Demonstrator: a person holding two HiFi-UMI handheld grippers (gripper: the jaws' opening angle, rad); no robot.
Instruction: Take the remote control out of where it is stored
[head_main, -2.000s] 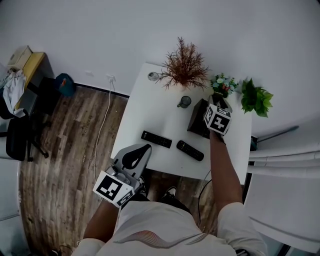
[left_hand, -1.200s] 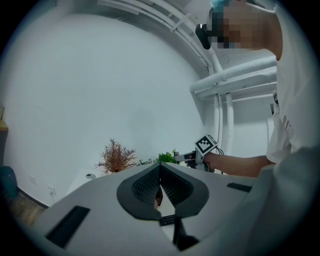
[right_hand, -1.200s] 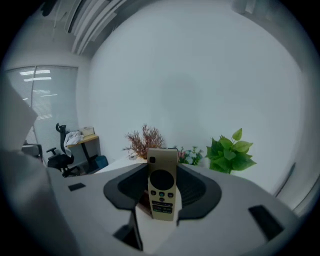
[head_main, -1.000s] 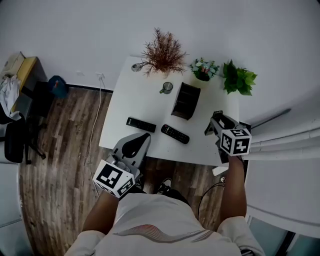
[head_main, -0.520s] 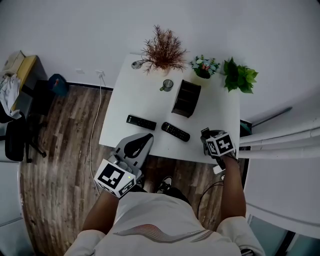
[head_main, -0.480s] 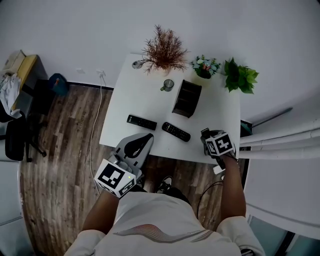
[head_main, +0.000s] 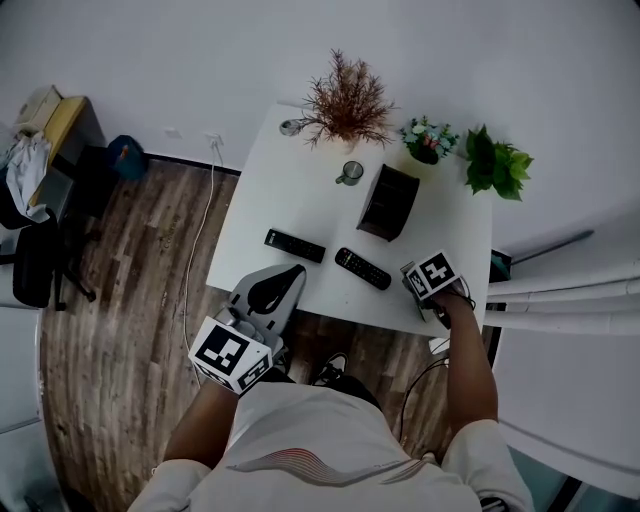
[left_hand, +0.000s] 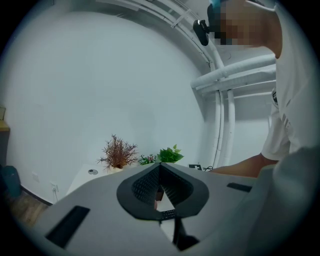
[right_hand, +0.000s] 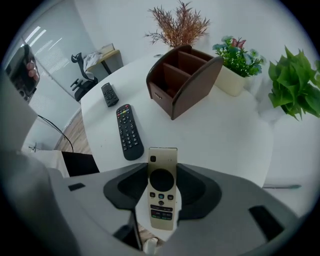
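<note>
My right gripper (right_hand: 162, 171) is shut on a pale beige remote control (right_hand: 162, 196), which stands lengthwise between the pads, buttons facing the camera. In the head view the right gripper (head_main: 418, 293) points down over the white table's (head_main: 300, 190) near right corner. The brown wooden holder (right_hand: 182, 80) stands behind it, its compartments showing nothing inside. Two black remotes (right_hand: 128, 132) (right_hand: 109, 94) lie flat on the table left of the holder (head_main: 389, 201). My left gripper (head_main: 268, 296) hangs in front of the table's near edge, jaws together, holding nothing (left_hand: 160, 167).
A dried-twig plant (head_main: 347, 100), a flower pot (head_main: 425, 140), a green plant (head_main: 497, 165) and a mug (head_main: 349, 173) line the table's back. Wooden floor, a white cable (head_main: 203, 235) and a dark chair (head_main: 35, 255) are on the left; white curtains (head_main: 570, 300) on the right.
The right gripper has left the holder, swung to the table's near right corner, tipped to point down and sunk, carrying the beige remote. The left gripper has stayed put.
</note>
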